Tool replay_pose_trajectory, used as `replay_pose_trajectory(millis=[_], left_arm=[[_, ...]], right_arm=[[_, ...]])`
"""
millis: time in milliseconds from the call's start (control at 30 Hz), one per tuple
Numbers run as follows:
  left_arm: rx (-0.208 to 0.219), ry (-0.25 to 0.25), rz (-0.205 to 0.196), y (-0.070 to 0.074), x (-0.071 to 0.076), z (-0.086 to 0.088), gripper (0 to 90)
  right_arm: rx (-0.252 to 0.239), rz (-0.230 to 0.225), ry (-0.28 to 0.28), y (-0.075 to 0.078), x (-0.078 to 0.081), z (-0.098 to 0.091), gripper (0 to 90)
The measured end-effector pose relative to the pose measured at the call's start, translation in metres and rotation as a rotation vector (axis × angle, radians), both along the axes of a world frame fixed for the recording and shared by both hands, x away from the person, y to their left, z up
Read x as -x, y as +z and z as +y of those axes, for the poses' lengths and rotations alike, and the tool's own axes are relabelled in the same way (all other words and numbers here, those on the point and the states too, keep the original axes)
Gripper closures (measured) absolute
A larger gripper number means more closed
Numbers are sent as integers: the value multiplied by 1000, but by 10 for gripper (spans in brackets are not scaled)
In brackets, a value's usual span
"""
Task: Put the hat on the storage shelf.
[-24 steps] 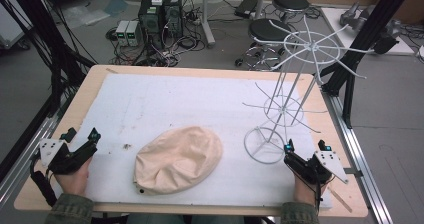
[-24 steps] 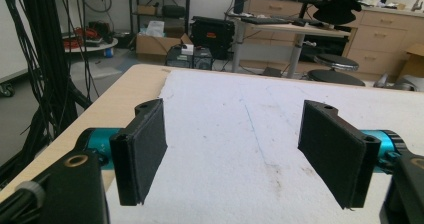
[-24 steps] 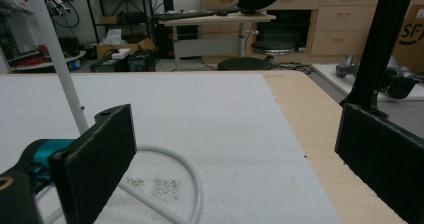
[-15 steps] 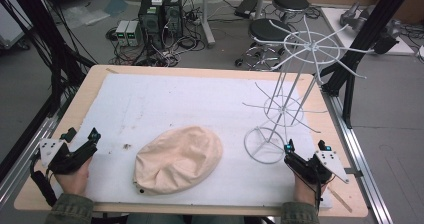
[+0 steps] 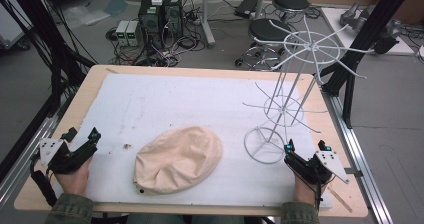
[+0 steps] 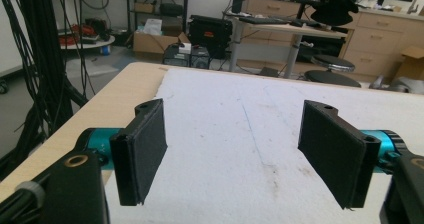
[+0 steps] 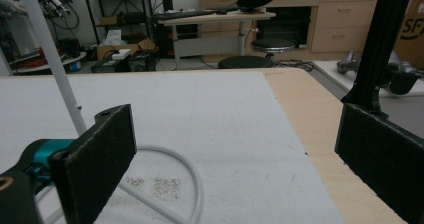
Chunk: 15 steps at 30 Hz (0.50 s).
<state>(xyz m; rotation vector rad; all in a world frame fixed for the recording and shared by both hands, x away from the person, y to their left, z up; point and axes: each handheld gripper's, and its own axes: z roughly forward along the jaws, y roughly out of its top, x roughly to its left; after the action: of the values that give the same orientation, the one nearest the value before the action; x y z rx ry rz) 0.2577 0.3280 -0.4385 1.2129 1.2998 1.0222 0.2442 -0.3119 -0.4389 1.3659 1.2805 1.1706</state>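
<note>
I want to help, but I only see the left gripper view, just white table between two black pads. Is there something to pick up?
Observer: Yes, a beige hat lies on the white mat, to the right of the left gripper.
Operator: Is anything else there?
Observer: A white wire rack stands at the right side of the mat.
Operator: Where's the other gripper?
Observer: The right gripper sits open, near the rack's round base, touching nothing.
</note>
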Motion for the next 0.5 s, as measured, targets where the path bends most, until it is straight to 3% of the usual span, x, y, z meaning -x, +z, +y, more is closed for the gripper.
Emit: replay_pose_trajectory(millis=[300, 500], left_arm=[[31, -1, -17, 4, 0, 1, 272], [98, -11, -30, 13, -2, 2, 294]], right_arm=[[2, 1, 2, 0, 0, 0, 20], [1, 12, 10, -1, -1, 1, 20]])
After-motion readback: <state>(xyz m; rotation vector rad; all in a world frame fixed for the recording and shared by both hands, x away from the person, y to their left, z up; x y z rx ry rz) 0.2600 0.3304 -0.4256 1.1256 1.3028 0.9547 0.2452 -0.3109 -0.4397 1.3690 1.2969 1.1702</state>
